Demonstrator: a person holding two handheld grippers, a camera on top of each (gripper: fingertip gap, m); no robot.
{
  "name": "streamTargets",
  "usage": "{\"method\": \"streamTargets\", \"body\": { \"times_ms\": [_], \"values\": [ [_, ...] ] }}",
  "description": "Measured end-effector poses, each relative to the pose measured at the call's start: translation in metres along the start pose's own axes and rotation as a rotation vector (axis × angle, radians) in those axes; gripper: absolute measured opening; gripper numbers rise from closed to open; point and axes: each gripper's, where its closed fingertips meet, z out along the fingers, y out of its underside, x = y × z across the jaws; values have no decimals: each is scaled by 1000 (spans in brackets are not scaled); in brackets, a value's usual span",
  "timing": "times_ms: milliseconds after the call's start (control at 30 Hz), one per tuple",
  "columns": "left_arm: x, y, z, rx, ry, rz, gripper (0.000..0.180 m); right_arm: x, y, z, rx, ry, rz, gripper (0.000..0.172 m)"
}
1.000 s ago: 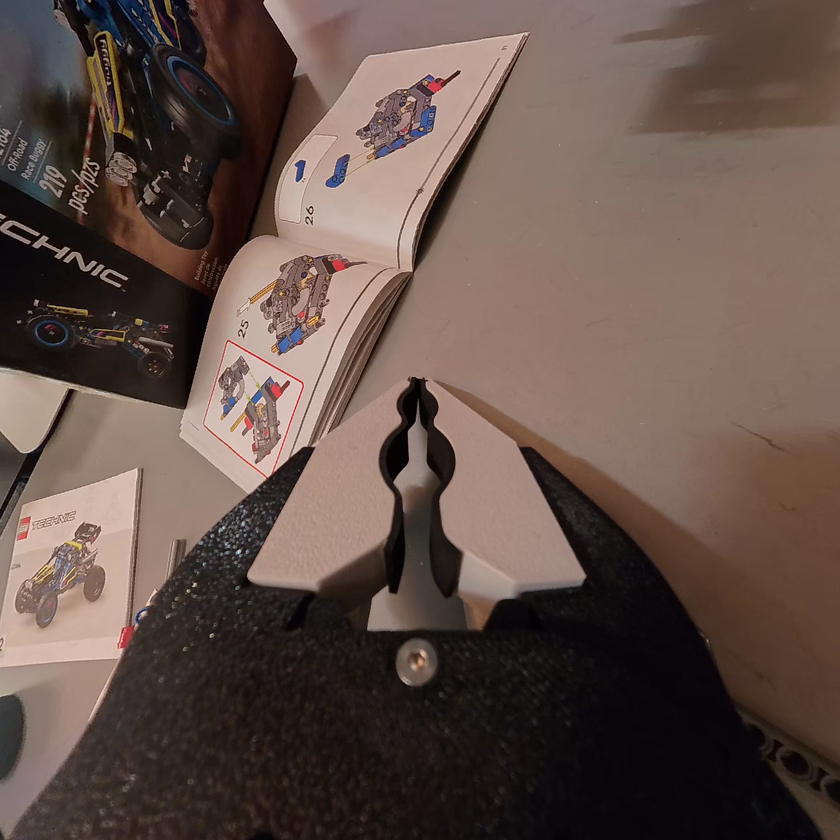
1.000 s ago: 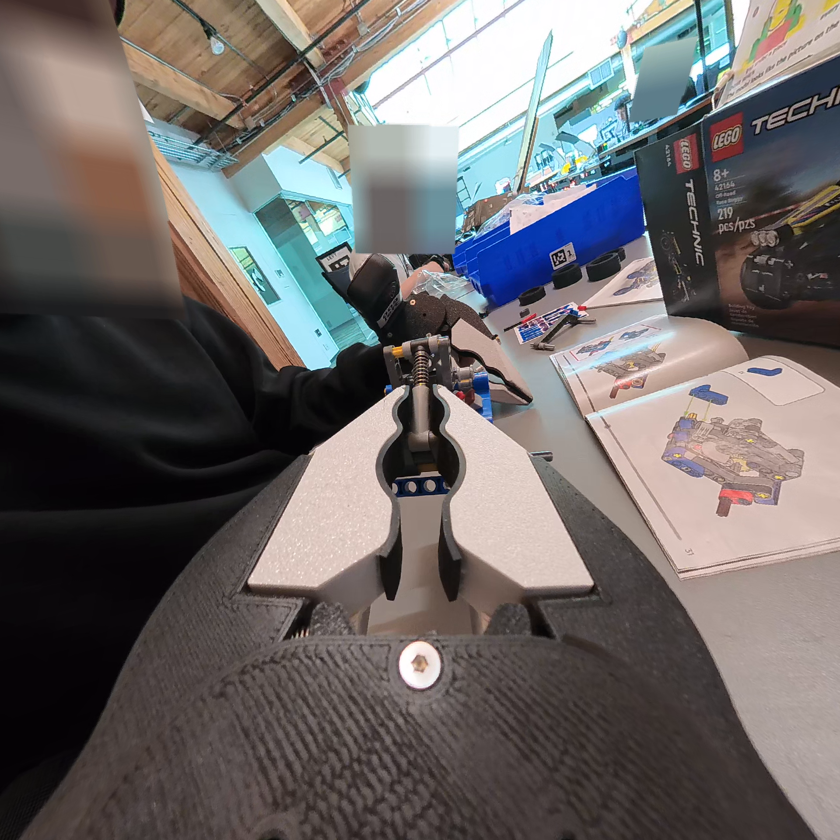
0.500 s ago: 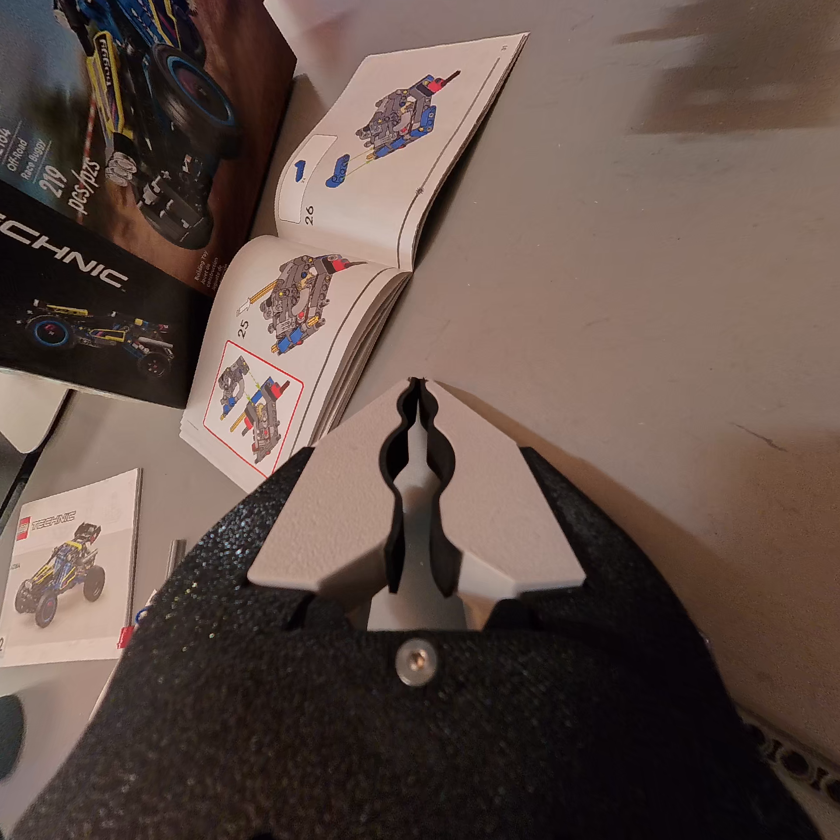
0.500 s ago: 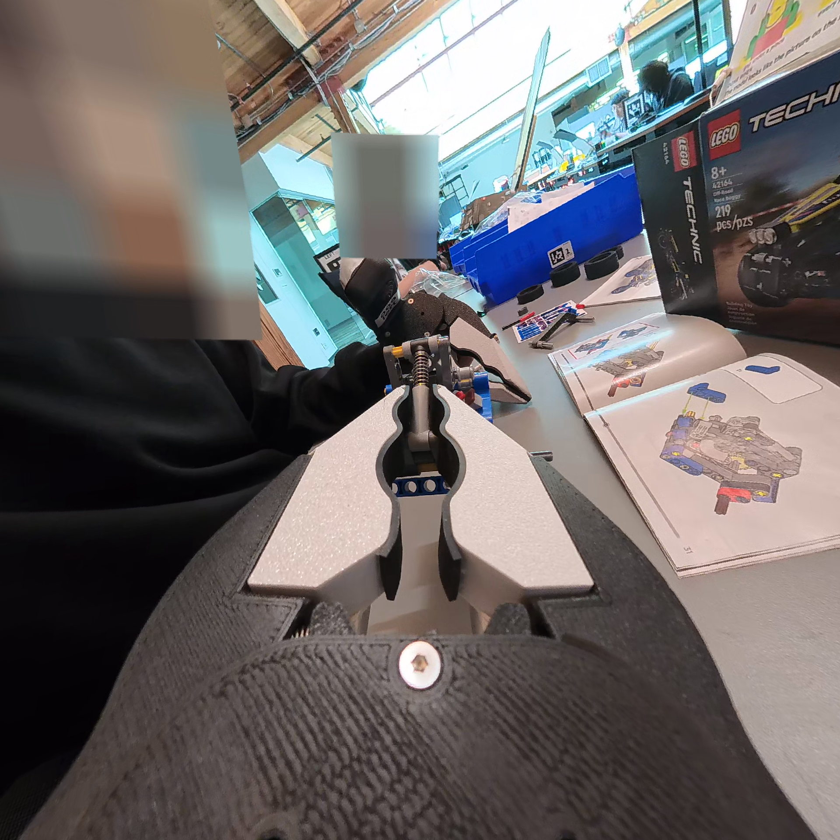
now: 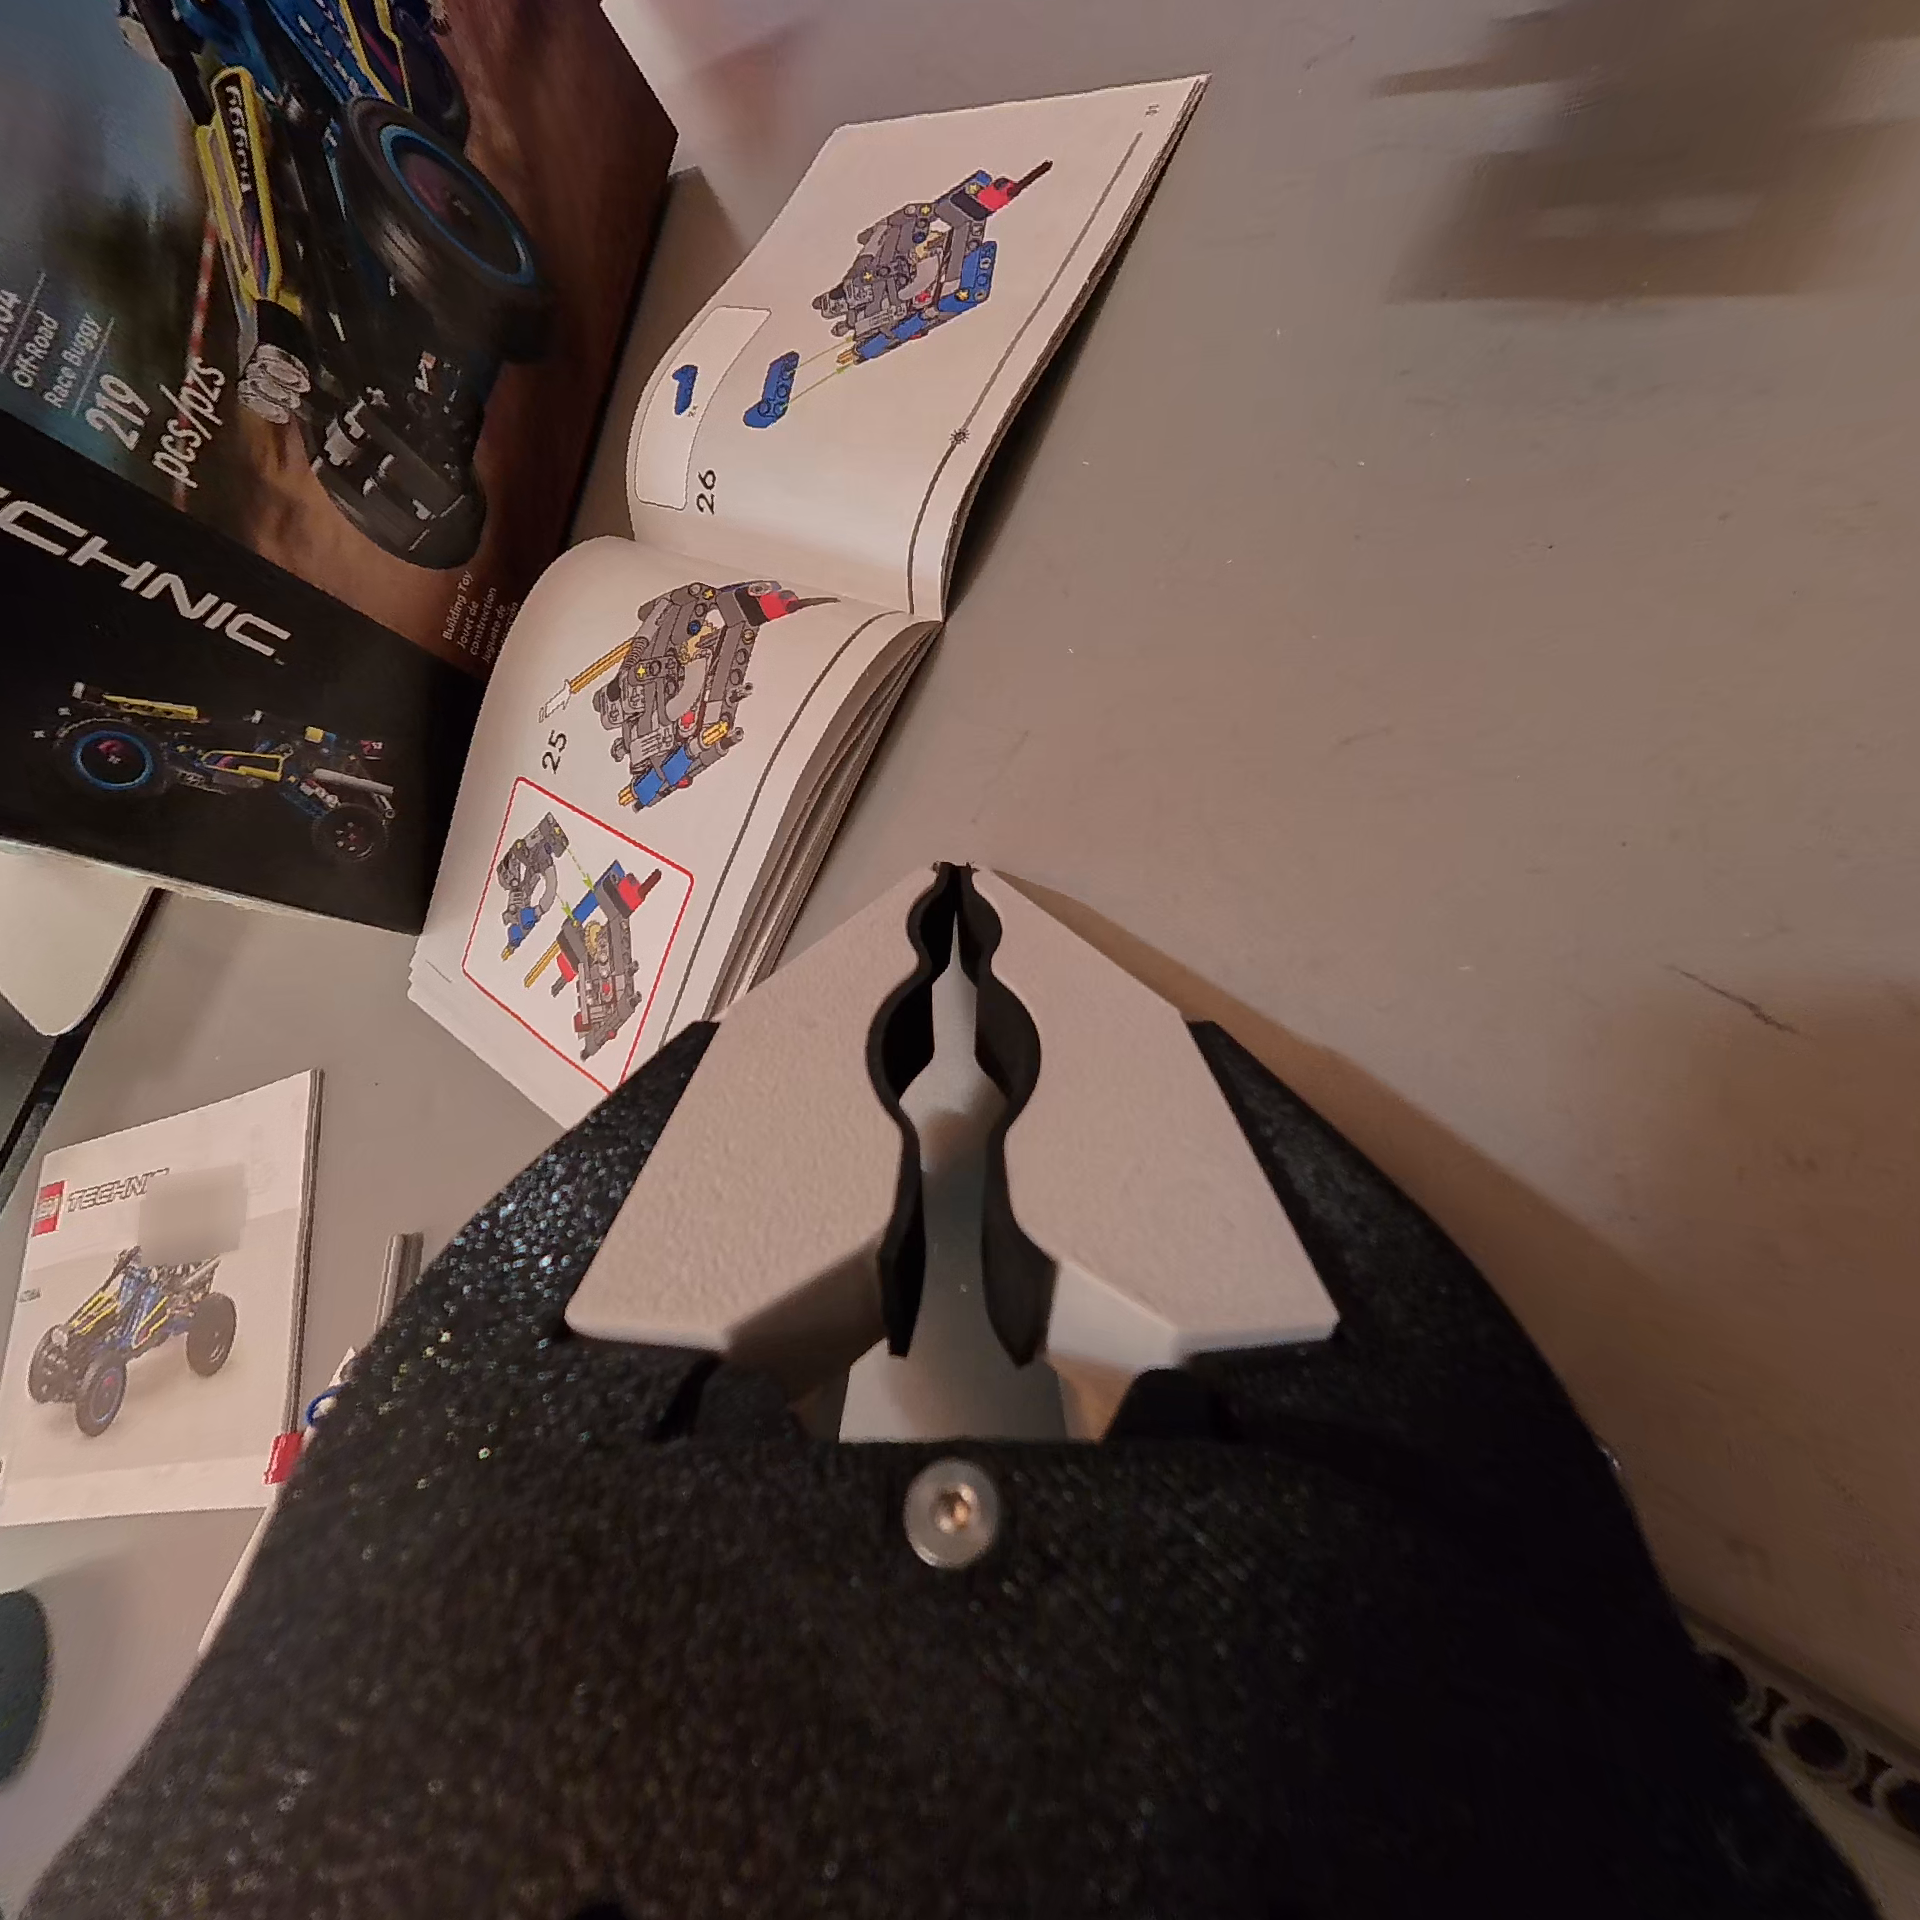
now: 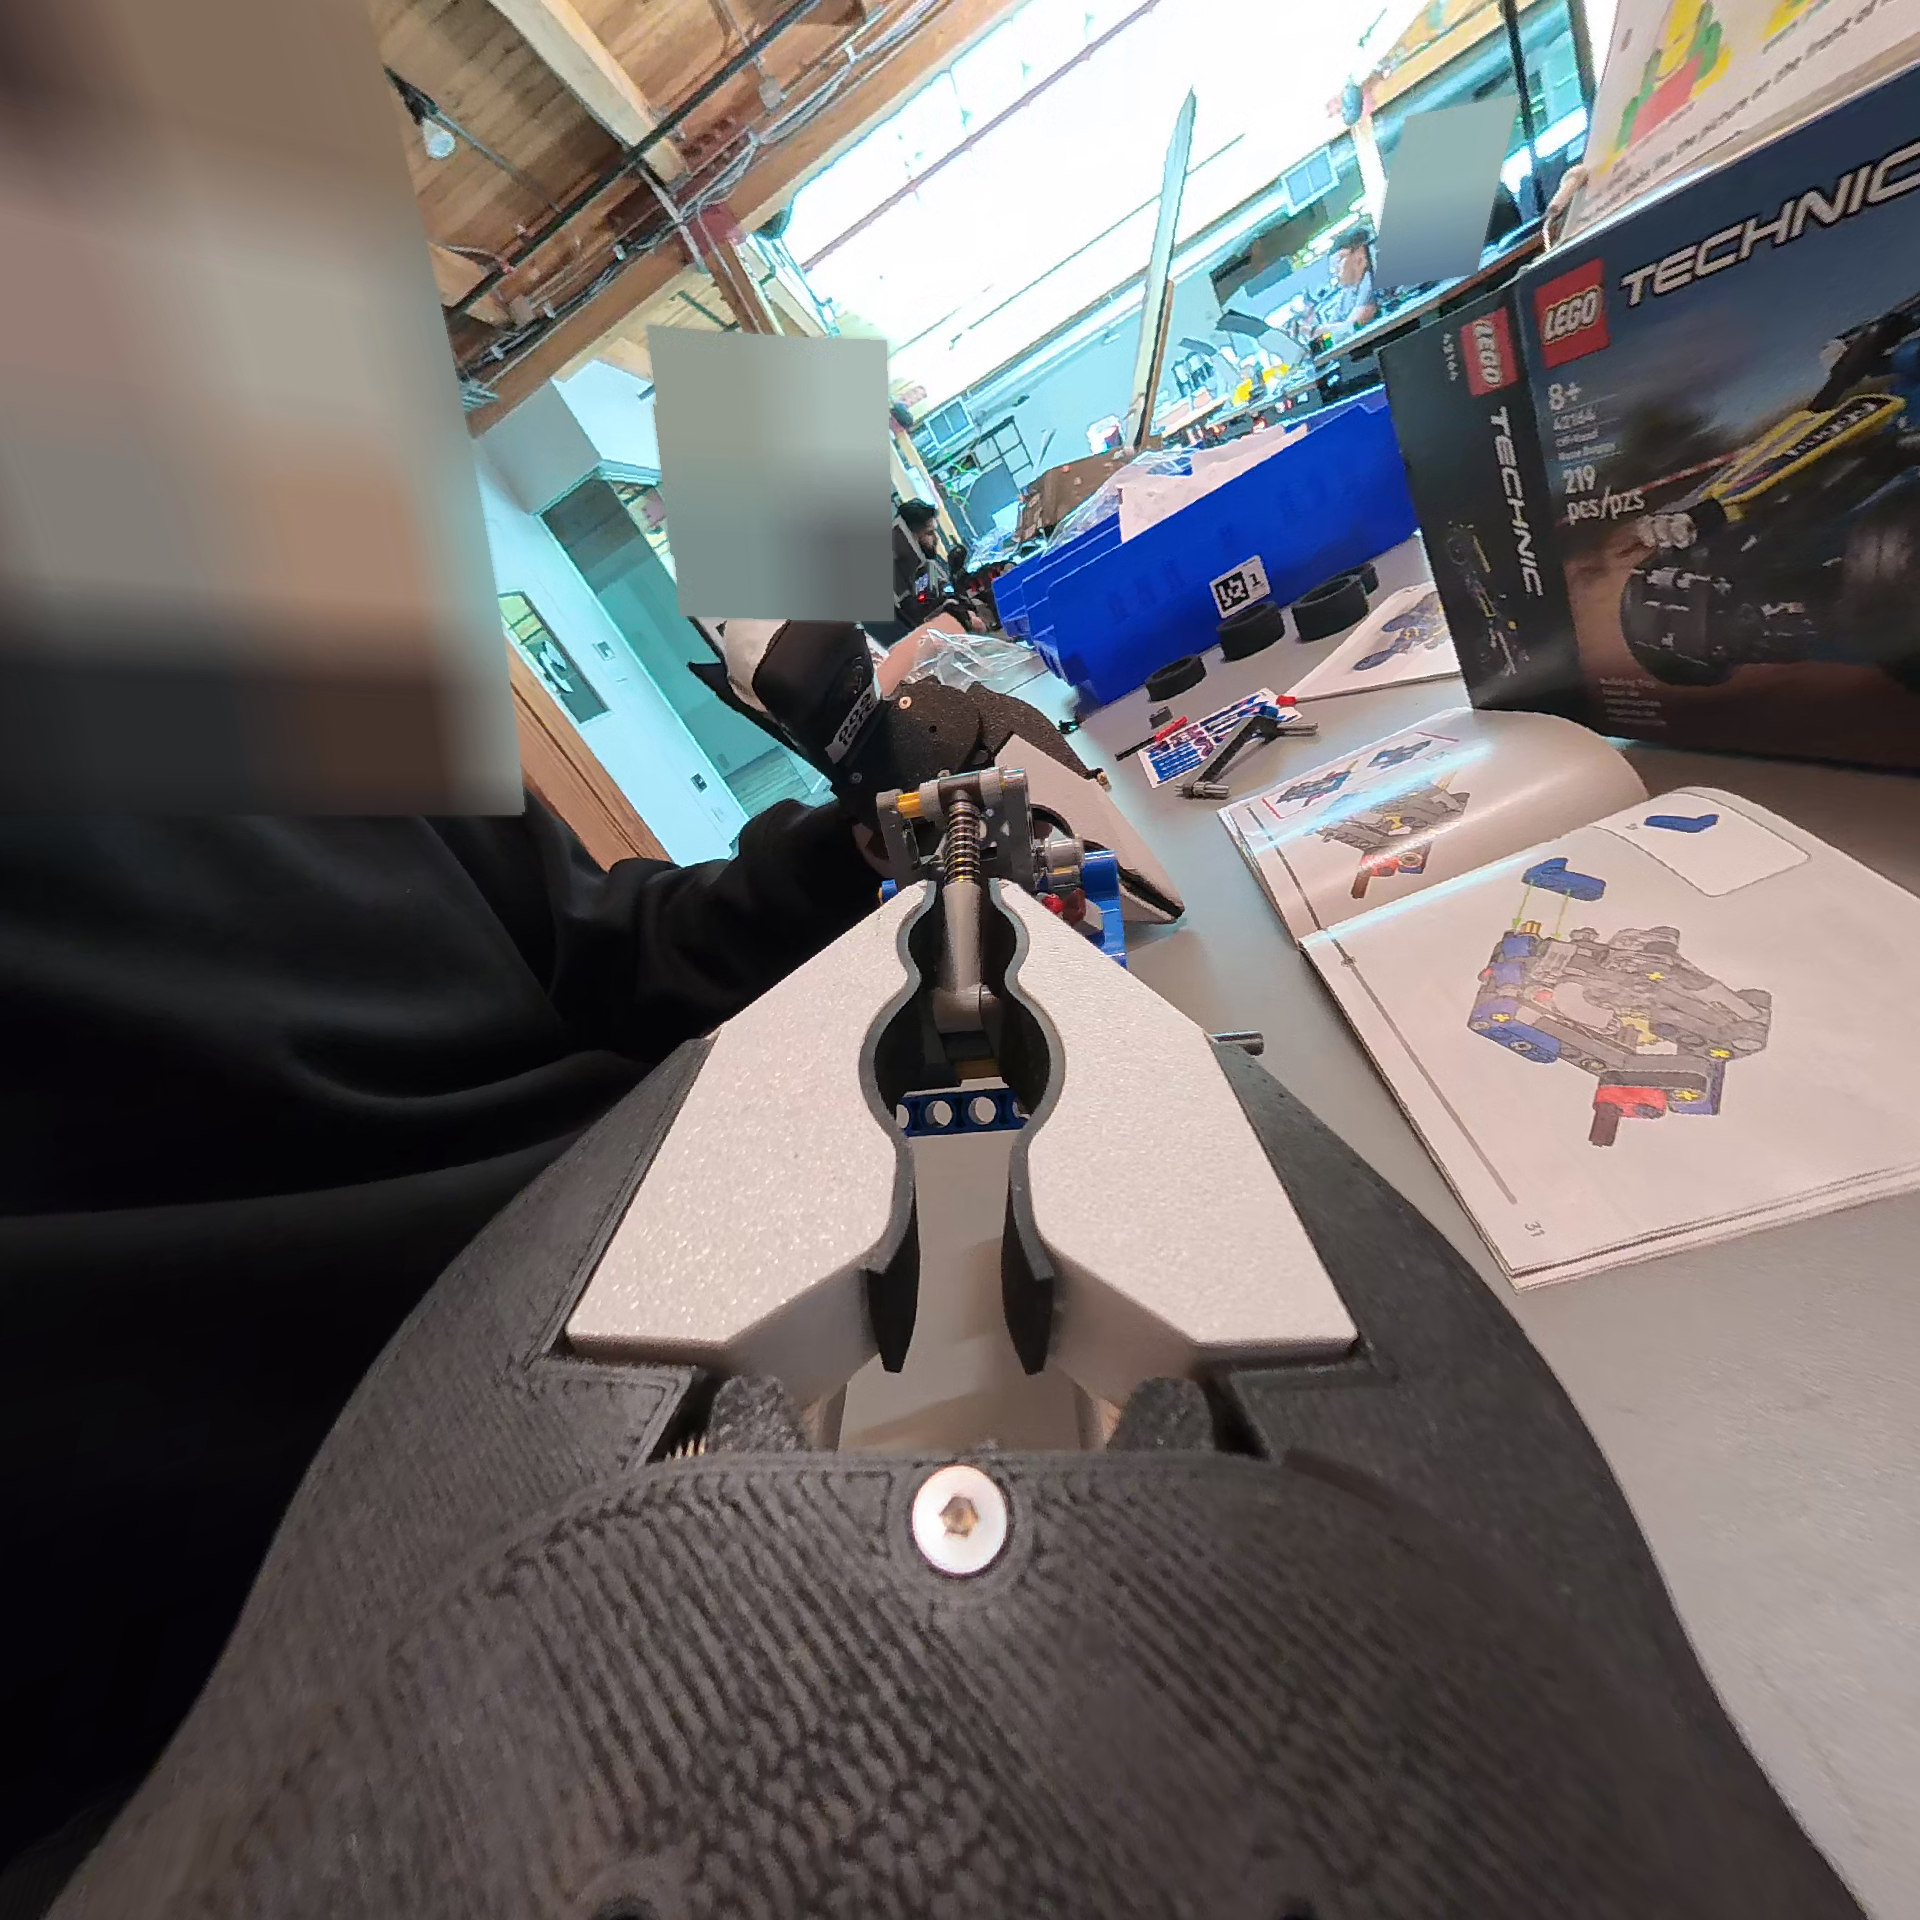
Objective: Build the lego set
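- The right gripper (image 6: 961, 904) is seen closest in its own view. Its jaws are pinched on the grey rod of a small toy-brick model (image 6: 961, 831).
- The model's rod is held in line with the jaws, so its long side points straight away from the gripper. A spring is wound around the rod just past the jaw tips, and a grey frame with a yellow pin is seen on top.
- Blue brick parts of the same model are seen below and to the right of the jaw tips.
- Just behind the model, the left gripper (image 6: 1081, 831) is seen, held by a gloved hand (image 6: 831, 696). It is the nearer one to the far side of the model.
- In the left gripper's own view, its jaws (image 5: 954, 883) are pressed together with nothing between them, and only the grey desk (image 5: 1455, 727) is seen ahead.
- An open instruction book (image 6: 1558, 997) is laid on the desk to the right of the model.
- Farther off, a toy box (image 6: 1714, 499), black tyres (image 6: 1247, 634) and a blue bin (image 6: 1195, 561) are seen.
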Motion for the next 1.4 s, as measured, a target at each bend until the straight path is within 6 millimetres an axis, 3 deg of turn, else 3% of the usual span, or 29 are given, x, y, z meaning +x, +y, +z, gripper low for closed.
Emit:
{"method": "streamTargets", "body": {
  "times_ms": [1400],
  "values": [
    [0, 0, 0, 0, -5, 7, 0, 35, 2, -11, 27, 172, 187, 3]
  ]
}}
